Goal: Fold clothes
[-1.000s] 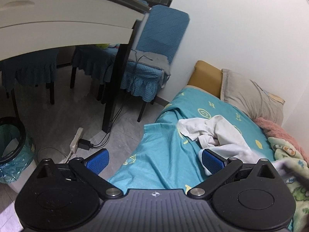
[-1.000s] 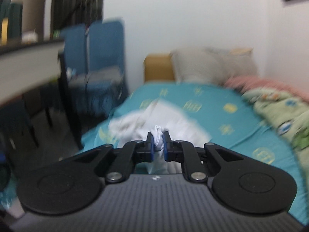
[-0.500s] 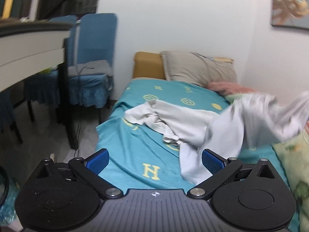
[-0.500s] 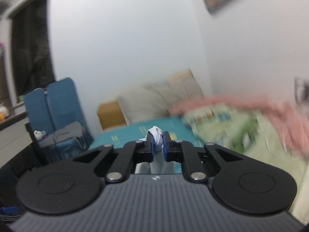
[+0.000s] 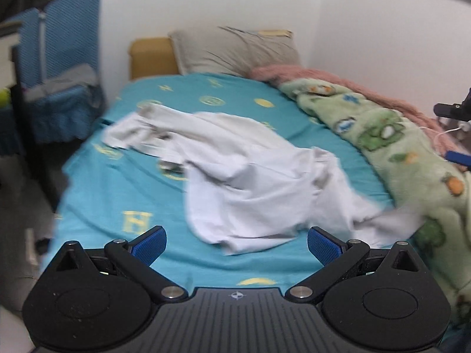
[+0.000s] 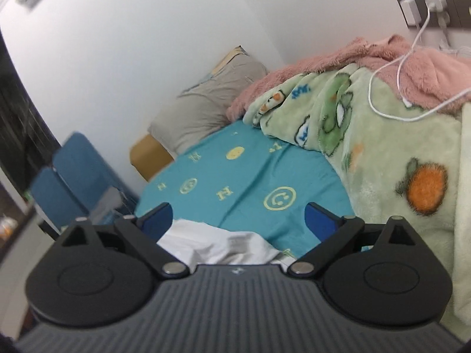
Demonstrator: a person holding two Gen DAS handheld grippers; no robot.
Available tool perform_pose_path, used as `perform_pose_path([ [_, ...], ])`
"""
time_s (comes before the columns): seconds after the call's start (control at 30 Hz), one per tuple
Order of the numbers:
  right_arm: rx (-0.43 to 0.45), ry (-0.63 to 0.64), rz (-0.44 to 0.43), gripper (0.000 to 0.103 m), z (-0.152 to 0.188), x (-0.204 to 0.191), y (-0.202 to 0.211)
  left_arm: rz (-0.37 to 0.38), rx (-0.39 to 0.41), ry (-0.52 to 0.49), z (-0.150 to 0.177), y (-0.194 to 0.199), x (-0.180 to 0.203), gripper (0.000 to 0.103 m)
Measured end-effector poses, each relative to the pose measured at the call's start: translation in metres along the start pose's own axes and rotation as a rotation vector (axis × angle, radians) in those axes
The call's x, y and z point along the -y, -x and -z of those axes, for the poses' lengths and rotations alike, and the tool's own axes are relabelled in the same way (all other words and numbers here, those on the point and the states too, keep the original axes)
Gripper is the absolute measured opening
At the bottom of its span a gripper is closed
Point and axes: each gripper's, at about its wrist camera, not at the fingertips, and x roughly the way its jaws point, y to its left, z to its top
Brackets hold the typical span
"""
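bedroom, teal sheet (image 5: 123,182) on a single bed, wall on the far side; left wrist view: white garment (image 5: 250,176) lies crumpled mid-bed, one end trailing toward the blue chair (image 5: 61,67), the other reaching the green fleece blanket (image 5: 391,153); left gripper (image 5: 235,245) jaws wide, nothing between them, just short of the near hem; thin soft cloth, light, will sag and bunch; best taken at a hem corner or shoulder seam, not the middle; right wrist view: right gripper (image 6: 238,219) jaws opening, spread wide, pads clear of cloth; a white fold (image 6: 217,245) sits just under its body; open sheet ahead is free for spreading; blanket and charger cable (image 6: 391,88) crowd the wall side.
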Motion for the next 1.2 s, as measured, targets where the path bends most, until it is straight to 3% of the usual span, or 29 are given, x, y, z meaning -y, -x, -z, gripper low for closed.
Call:
perform_pose_path([
  [0.23, 0.006, -0.068, 0.065, 0.098, -0.001, 0.029, -0.017, 0.092, -0.011, -0.106, -0.035, -0.066, 0.060, 0.093],
  [0.37, 0.052, -0.097, 0.095, 0.098, -0.006, 0.043, -0.013, 0.153, 0.012, -0.249, -0.054, -0.098, 0.117, 0.093],
  [0.4, 0.062, -0.103, 0.101, 0.098, -0.007, 0.046, -0.013, 0.154, 0.006, -0.302, -0.056, -0.108, 0.132, 0.092],
  [0.5, 0.085, -0.105, 0.121, 0.098, -0.009, 0.052, -0.012, 0.118, -0.043, -0.496, -0.058, -0.148, 0.174, 0.076],
  [0.67, 0.077, -0.074, 0.131, 0.098, -0.011, 0.054, -0.019, 0.024, -0.145, -0.882, -0.042, -0.216, 0.226, 0.075],
  [0.73, 0.069, -0.063, 0.123, 0.098, -0.010, 0.056, -0.022, -0.019, -0.173, -0.961, -0.032, -0.233, 0.227, 0.059],
  [0.77, 0.073, -0.053, 0.128, 0.098, -0.009, 0.057, -0.024, -0.038, -0.161, -0.940, -0.034, -0.235, 0.223, 0.049],
  [0.8, 0.078, -0.043, 0.135, 0.098, -0.008, 0.058, -0.026, -0.057, -0.148, -0.919, -0.035, -0.238, 0.220, 0.026],
  [0.83, 0.081, -0.032, 0.150, 0.098, -0.007, 0.059, -0.030, -0.076, -0.135, -0.898, -0.037, -0.240, 0.216, 0.013],
  [1.03, 0.036, -0.043, 0.132, 0.098, -0.004, 0.064, -0.045, -0.052, 0.075, -0.588, -0.073, -0.180, 0.163, 0.008],
  [1.2, -0.013, -0.074, 0.089, 0.098, 0.002, 0.064, -0.051, -0.040, 0.158, -0.387, -0.081, -0.099, 0.109, 0.008],
])
